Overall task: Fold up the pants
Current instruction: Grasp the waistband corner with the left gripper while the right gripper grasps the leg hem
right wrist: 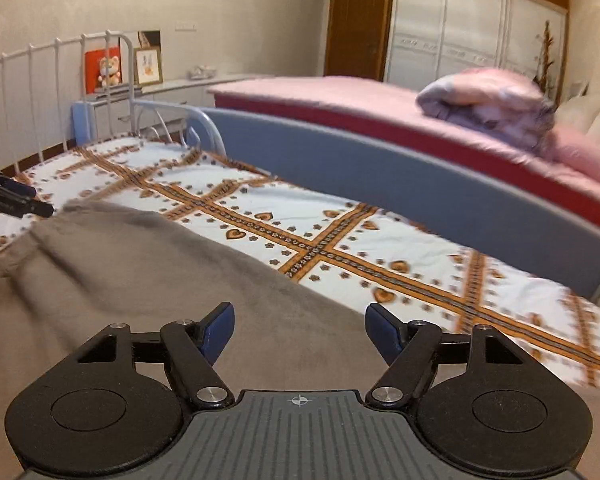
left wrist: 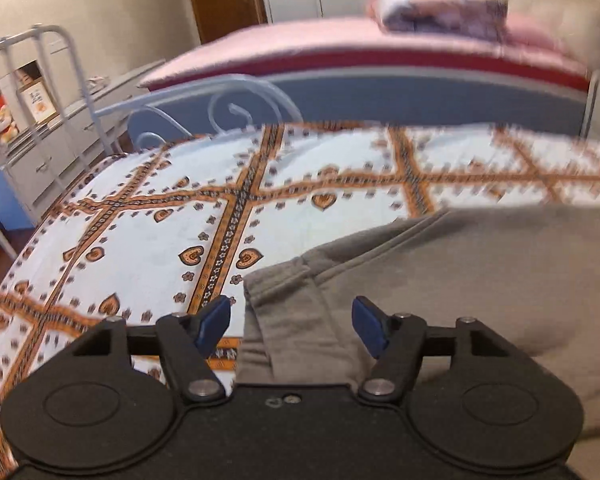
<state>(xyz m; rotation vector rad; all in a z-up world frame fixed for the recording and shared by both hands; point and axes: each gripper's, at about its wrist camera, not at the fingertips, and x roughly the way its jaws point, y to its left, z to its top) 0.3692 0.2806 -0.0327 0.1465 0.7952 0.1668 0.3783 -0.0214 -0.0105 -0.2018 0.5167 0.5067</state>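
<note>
The grey pants (left wrist: 440,280) lie spread on the bed sheet (left wrist: 140,240), the white one with orange lines and little hearts. The left gripper (left wrist: 291,322) hangs over one end of the pants, where a folded flap and a seam show, and its jaws stand apart with nothing pinched, though cloth lies under the gap. The right gripper (right wrist: 300,330) hangs over the wide grey part, and its jaws are apart too and hold nothing. To do this step well, each one should probably go down to an edge of the cloth, bite both layers, and lift together so the fold comes out straight. Neither has bitten yet. The left gripper also peeks in at the far left of the right wrist view, near the far edge of the pants. Beside the bed runs a blue-grey rail (right wrist: 380,172), and past it a pink bed (right wrist: 340,92) with a rolled blanket (right wrist: 488,96). White metal bars (right wrist: 60,80) stand at the end. Nothing lies on the pants, but a long swing could bump the rail.
</note>
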